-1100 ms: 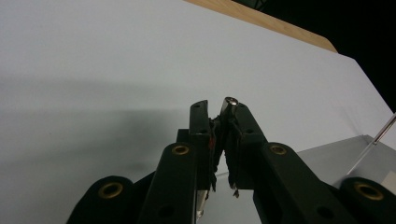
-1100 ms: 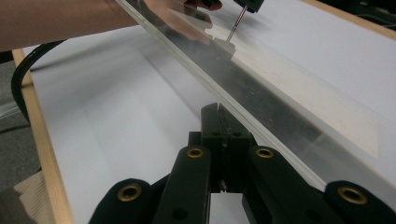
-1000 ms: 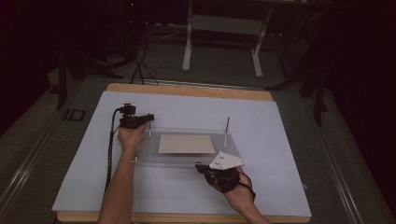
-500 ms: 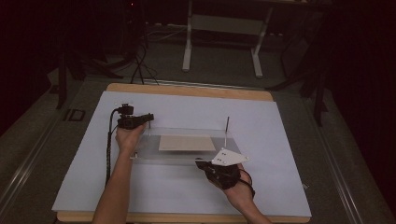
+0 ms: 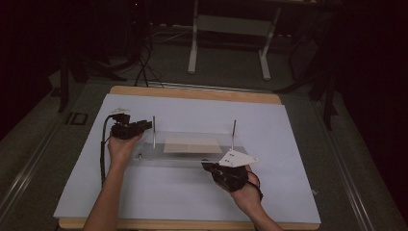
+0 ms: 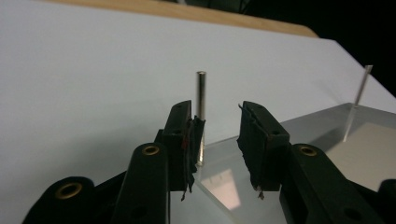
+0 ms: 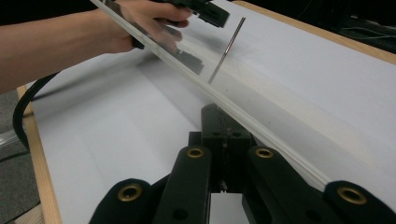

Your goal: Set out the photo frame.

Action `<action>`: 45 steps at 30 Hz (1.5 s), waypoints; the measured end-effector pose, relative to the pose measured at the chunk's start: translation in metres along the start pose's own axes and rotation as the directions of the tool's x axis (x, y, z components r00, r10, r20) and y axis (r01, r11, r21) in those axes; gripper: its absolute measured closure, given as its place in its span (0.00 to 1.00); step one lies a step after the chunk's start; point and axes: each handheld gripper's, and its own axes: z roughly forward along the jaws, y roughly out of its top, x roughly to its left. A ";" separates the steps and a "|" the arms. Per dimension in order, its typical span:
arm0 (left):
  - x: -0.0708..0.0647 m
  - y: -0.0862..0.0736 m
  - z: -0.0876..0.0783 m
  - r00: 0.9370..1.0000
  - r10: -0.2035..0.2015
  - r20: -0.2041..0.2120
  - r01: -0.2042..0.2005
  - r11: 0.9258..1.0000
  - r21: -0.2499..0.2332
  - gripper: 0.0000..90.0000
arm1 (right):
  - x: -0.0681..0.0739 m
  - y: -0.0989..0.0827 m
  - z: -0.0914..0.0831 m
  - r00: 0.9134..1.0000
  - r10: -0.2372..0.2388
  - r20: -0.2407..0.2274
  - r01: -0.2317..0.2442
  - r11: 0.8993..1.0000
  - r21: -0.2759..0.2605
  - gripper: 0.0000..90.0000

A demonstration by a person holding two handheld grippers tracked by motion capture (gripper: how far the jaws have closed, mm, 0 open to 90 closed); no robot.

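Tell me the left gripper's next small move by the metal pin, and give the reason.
Probably back the left gripper away from the upright metal pin: its jaws have just been opening, the pin stands free in the clear acrylic plate, and the right gripper pinches the near edge.

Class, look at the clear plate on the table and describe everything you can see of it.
The clear plate is a flat, see-through rectangular slab, like acrylic, lying on the white sheet. Two thin metal pins stand upright from it, a left pin and a right pin. A pale tan rectangle shows at its middle. The right gripper is shut at its near edge. The left gripper has just been opening beside the left pin.
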 end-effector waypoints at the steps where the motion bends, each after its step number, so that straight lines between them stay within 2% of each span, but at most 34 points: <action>1: 0.000 0.000 0.000 1.000 0.000 0.000 0.000 1.000 0.000 0.71 | 0.000 0.000 0.000 1.000 -0.001 0.001 0.001 1.000 0.000 1.00; 2: -0.003 -0.001 -0.006 1.000 0.029 -0.005 -0.029 1.000 -0.005 0.70 | -0.001 0.001 0.000 1.000 0.002 0.000 -0.002 1.000 0.000 1.00; 3: -0.003 -0.001 -0.006 1.000 0.029 -0.005 -0.029 1.000 -0.005 0.69 | -0.001 0.001 0.000 1.000 0.002 0.000 -0.002 1.000 0.000 1.00; 4: -0.004 -0.002 -0.011 0.999 0.049 0.013 -0.049 0.999 -0.004 0.68 | -0.002 0.002 -0.001 1.000 0.003 0.003 -0.003 1.000 -0.002 1.00; 5: -0.004 -0.002 -0.011 0.999 0.049 0.013 -0.049 0.999 -0.004 0.67 | -0.002 0.002 -0.001 1.000 0.003 0.003 -0.003 1.000 -0.002 1.00; 6: -0.004 -0.004 -0.015 0.998 0.067 0.022 -0.067 0.998 0.006 0.67 | -0.003 0.003 -0.001 1.000 0.007 0.005 -0.007 1.000 -0.003 1.00; 11: -0.004 -0.008 -0.022 0.997 0.075 0.033 -0.075 0.997 0.011 0.66 | -0.006 0.005 -0.001 1.000 0.015 0.003 -0.015 1.000 -0.005 1.00; 16: -0.006 -0.011 -0.036 0.995 0.091 0.045 -0.090 0.996 -0.028 0.65 | -0.008 0.009 -0.001 1.000 0.014 0.004 -0.014 1.000 -0.004 1.00; 24: -0.002 -0.017 -0.048 0.993 0.113 0.020 -0.112 0.993 -0.035 0.64 | -0.010 0.014 -0.001 1.000 0.019 0.009 -0.019 1.000 -0.011 1.00; 27: -0.002 -0.020 -0.051 0.991 0.132 0.017 -0.131 0.991 -0.035 0.63 | -0.012 0.016 -0.001 1.000 0.018 0.010 -0.018 1.000 -0.013 1.00; 33: -0.002 -0.025 -0.057 0.990 0.142 0.023 -0.140 0.989 -0.056 0.62 | -0.014 0.020 -0.001 1.000 0.025 0.014 -0.025 0.999 -0.021 1.00; 35: -0.002 -0.027 -0.058 0.987 0.158 0.020 -0.157 0.986 -0.052 0.62 | -0.015 0.022 -0.001 1.000 0.027 0.015 -0.027 0.999 -0.024 1.00; 39: -0.004 -0.029 -0.059 0.986 0.166 0.014 -0.165 0.985 -0.044 0.63 | -0.017 0.025 -0.001 0.999 0.027 0.017 -0.027 0.999 -0.026 1.00; 41: -0.007 -0.031 -0.062 0.981 0.194 0.006 -0.194 0.980 -0.050 0.63 | -0.018 0.028 0.000 1.000 0.023 0.021 -0.022 0.999 -0.028 1.00; 43: -0.008 -0.031 -0.062 0.980 0.199 0.001 -0.198 0.979 -0.047 0.62 | -0.019 0.029 0.000 0.999 0.023 0.023 -0.022 0.999 -0.029 1.00; 45: -0.011 -0.031 -0.063 0.974 0.226 -0.004 -0.226 0.974 -0.020 0.62 | -0.021 0.032 0.000 0.999 0.023 0.025 -0.022 0.999 -0.031 1.00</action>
